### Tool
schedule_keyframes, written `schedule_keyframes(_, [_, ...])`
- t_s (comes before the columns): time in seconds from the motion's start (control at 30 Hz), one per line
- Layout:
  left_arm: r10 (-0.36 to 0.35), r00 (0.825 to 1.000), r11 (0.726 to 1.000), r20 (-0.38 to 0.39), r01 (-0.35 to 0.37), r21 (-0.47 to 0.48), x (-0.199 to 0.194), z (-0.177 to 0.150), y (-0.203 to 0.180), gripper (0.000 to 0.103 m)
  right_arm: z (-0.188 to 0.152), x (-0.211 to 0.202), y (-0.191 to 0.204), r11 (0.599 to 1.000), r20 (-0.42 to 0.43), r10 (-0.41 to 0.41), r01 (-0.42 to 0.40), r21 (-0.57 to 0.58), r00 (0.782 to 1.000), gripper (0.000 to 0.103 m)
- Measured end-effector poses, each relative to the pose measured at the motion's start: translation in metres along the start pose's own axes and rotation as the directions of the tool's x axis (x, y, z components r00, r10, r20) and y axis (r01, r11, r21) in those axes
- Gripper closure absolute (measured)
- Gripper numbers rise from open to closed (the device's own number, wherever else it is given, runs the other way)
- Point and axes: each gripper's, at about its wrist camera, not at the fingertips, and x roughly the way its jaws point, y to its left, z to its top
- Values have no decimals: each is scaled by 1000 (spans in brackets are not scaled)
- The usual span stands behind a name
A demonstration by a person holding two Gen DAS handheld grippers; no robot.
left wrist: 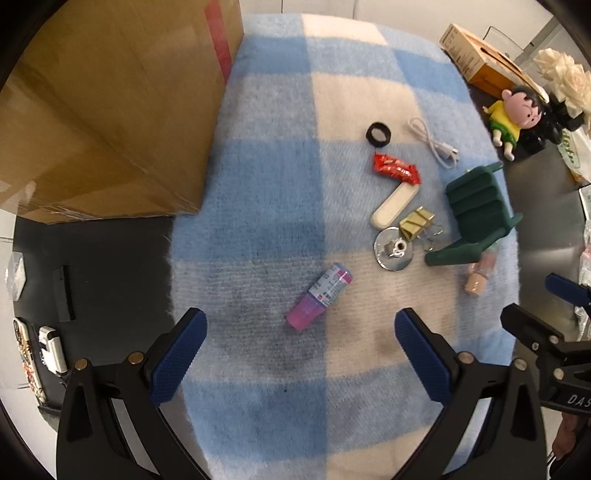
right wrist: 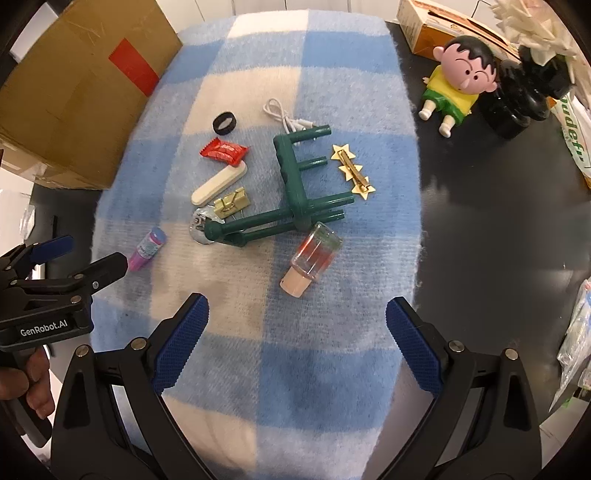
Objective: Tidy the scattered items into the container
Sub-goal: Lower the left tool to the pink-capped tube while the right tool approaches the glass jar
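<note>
Small items lie scattered on a blue and cream checked blanket [left wrist: 258,184]. A pink tube [left wrist: 319,301] rests just ahead of my open left gripper [left wrist: 301,325], between the lines of its fingers but untouched. A corked glass jar [right wrist: 314,258] lies ahead of my open right gripper [right wrist: 295,310]. Further off are a toppled green toy chair [right wrist: 295,192], a red snack packet [right wrist: 223,150], a black ring [right wrist: 224,123], a cream oval case [right wrist: 218,186], gold binder clips [right wrist: 232,203], a round metal piece [right wrist: 201,225], a gold star hair clip [right wrist: 354,171] and a white cable [right wrist: 286,118]. A cardboard box [left wrist: 110,110] stands at the left.
On the dark table [right wrist: 498,221] to the right of the blanket stand a cartoon doll [right wrist: 460,83], a black vase with white flowers [right wrist: 532,88] and an orange carton [right wrist: 436,26]. Plastic bags [right wrist: 576,339] lie at the right edge. A lighter [left wrist: 51,349] lies at the left.
</note>
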Motion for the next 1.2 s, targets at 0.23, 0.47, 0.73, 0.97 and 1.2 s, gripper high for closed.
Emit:
schedule_keyframes(0.23, [-5,1000,1000,4,5,-26,19,-7,5,1,-2,29,-2,1000,-36,-7,7,17,999,5])
schedule_keyframes(0.47, [-11,1000,999,-21,10,-39,37,-6,3,1,-4,40,-6,999,-47,-7,9,41,999,5])
schedule_keyframes(0.73, [-14,1000,1000,-11,14,-22,41,-1,-2,9,-2,44,-10,999,-46,-9,11,46,999,5])
schedule_keyframes(0.97, [-41,999,998,-25,39,-44,45,5,1,27,4,48,-13,998,-46,2,1,61,999,7])
schedule_keyframes(1.2, [-11,1000,999,-24,10,-39,45,7,3,49,8,59,-14,996,-86,35,-27,86,996,39])
